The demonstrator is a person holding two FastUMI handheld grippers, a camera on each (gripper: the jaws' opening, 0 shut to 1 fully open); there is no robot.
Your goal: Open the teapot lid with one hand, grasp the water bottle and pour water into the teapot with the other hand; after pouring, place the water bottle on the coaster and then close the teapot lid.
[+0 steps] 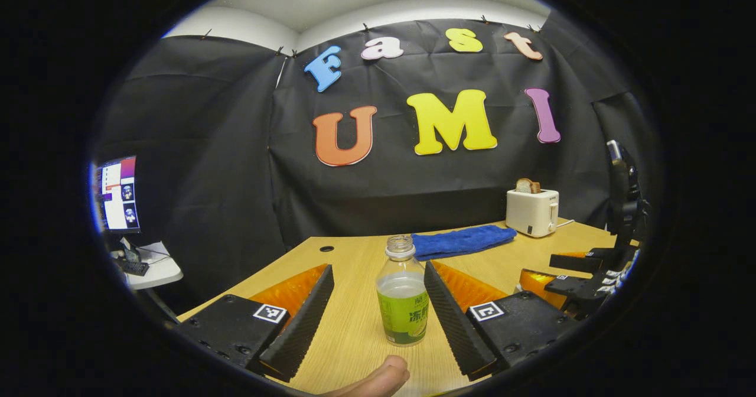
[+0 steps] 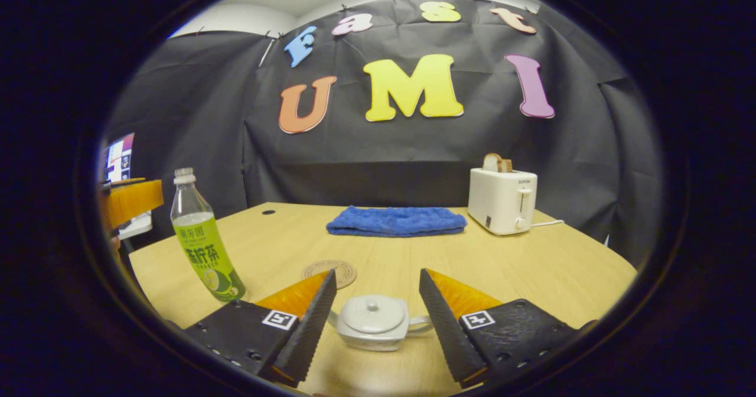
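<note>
A clear water bottle (image 1: 403, 293) with a green label and pale liquid stands upright on the wooden table (image 1: 348, 326). It is between the fingers of my open left gripper (image 1: 378, 267), close to the right-hand finger, and I cannot tell if it touches. A small grey teapot (image 2: 373, 323) with its knobbed lid on sits between the fingers of my open right gripper (image 2: 378, 273), apart from both. A round coaster (image 2: 331, 272) lies just beyond the left fingertip. The bottle (image 2: 204, 240) stands at the left. The right gripper (image 1: 558, 273) shows at the right edge.
A folded blue towel (image 2: 396, 221) lies at the back of the table (image 2: 531, 267). A white toaster (image 2: 502, 201) with bread in it stands at the back right. A thumb (image 1: 378, 379) shows at the bottom. A monitor (image 1: 120, 193) and side desk are off the table's left.
</note>
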